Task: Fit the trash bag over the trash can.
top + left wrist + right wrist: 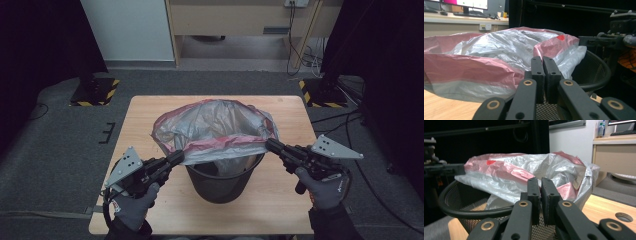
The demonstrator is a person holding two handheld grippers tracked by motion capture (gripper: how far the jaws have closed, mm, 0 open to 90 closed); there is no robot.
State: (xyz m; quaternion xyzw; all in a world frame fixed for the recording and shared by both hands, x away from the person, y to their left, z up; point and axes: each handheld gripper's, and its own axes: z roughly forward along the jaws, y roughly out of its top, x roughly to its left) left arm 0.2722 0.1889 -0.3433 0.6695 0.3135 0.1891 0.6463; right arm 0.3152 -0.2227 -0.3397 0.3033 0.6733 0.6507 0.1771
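Now both grippers' fingers clenched on the bag (215, 127) rim; left gripper (176, 157), right gripper (272, 146).

A monitor (471, 3) stands on a desk (461, 18) beyond the wooden table (150, 107)

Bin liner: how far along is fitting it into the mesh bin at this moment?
Done: the liner is opened out, its lower part hanging inside the mesh bin. In hand: the left gripper and right gripper each pinch the liner's red-edged mouth, stretching it above the bin. Left: the near rim is bare, so the mouth isn't yet folded over it; the far side can't be judged.
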